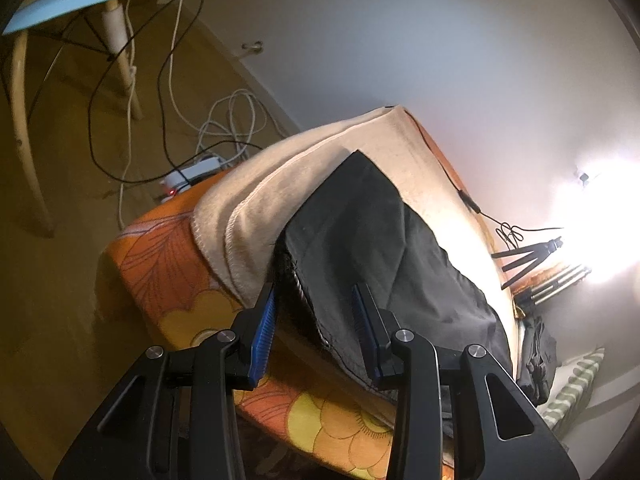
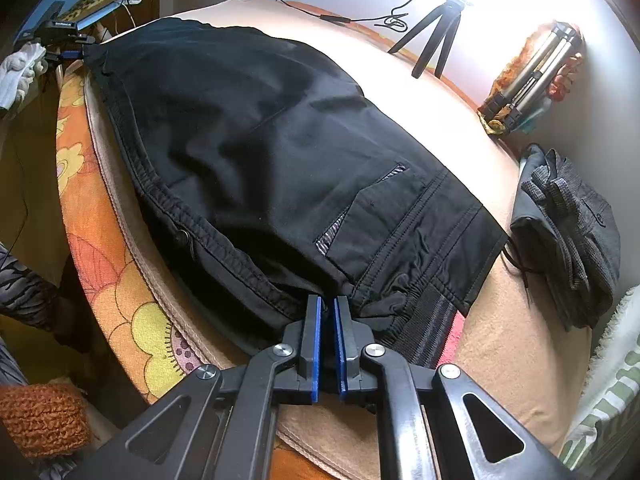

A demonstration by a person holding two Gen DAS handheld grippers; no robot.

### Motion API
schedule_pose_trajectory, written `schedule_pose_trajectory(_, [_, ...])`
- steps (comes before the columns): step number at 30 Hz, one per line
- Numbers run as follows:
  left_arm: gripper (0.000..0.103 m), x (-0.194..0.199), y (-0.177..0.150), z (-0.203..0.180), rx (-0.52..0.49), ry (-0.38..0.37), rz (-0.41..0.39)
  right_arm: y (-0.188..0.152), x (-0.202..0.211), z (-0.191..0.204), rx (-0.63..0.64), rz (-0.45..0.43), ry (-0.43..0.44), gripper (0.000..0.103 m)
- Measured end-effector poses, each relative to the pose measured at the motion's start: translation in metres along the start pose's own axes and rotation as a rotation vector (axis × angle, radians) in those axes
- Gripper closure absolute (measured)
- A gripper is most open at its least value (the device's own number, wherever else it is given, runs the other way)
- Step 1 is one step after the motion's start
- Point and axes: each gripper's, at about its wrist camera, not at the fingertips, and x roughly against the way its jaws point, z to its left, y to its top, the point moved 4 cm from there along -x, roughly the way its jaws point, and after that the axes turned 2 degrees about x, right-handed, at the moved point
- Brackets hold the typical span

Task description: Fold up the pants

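Black pants [image 2: 260, 152] lie folded on a beige blanket [image 1: 256, 200] over an orange floral cover [image 1: 168, 272], straight ahead of both tools. Right gripper [image 2: 327, 308] is pinched nearly closed on the waistband edge at its tips. Left gripper [image 1: 316, 312] is spread wide, jaws either side of the pants' near corner, gripping nothing. Beyond the left tool: wood floor [image 1: 60, 280], cables, power strip [image 1: 192, 176], white wall. Ahead-right of the right tool: small tripod [image 2: 434, 36], grey garment [image 2: 572, 220]

One black pants [image 2: 248, 136], two grippers: left [image 1: 316, 328], right [image 2: 327, 344]; two tripods: black [image 2: 434, 38], silver [image 2: 532, 76]; one beige blanket [image 1: 256, 200].
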Motion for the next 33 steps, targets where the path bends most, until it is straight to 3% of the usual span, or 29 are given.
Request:
schedule_pose_trajectory(5, [0.067,-0.016,-0.001,0.004,0.011,0.033,0.023,0.001,-0.003,0.0,-0.004,0.004,0.003,0.097])
schedule_pose_trajectory(8, [0.069,-0.019,-0.003,-0.003,-0.035,0.042,-0.005,0.001,-0.003,-0.001,-0.01,0.005,0.009,0.097])
schedule_pose_trajectory(11, [0.096,-0.019,-0.003,-0.012,-0.082,0.05,-0.031,0.002,-0.003,-0.001,-0.016,0.011,0.015,0.095])
schedule_pose_trajectory(13, [0.096,-0.015,-0.002,-0.016,-0.104,0.031,-0.051,0.004,0.0,-0.001,-0.02,0.024,0.028,0.086])
schedule_pose_trajectory(14, [0.096,-0.012,-0.001,-0.02,-0.116,0.019,-0.059,0.007,0.004,-0.002,-0.033,0.02,0.039,0.071])
schedule_pose_trajectory(15, [0.096,-0.009,-0.001,-0.024,-0.126,0.004,-0.066,0.01,0.008,-0.004,-0.047,0.01,0.049,0.066])
schedule_pose_trajectory(17, [0.096,-0.002,-0.001,-0.033,-0.152,-0.02,-0.081,0.02,0.02,-0.006,-0.079,-0.018,0.067,0.065])
schedule_pose_trajectory(19, [0.096,0.005,-0.003,-0.047,-0.203,-0.037,-0.094,0.04,0.036,-0.008,-0.11,-0.064,0.099,0.06])
schedule_pose_trajectory(21, [0.096,0.009,-0.008,-0.06,-0.251,-0.052,-0.104,0.064,0.047,-0.008,-0.131,-0.106,0.132,0.047])
schedule_pose_trajectory(28, [0.096,0.002,-0.03,-0.095,-0.413,-0.074,-0.091,0.187,0.063,0.031,-0.132,-0.219,0.328,0.044])
schedule_pose_trajectory(33, [0.096,-0.006,-0.044,-0.109,-0.489,-0.078,-0.074,0.274,0.053,0.073,-0.117,-0.241,0.478,0.04])
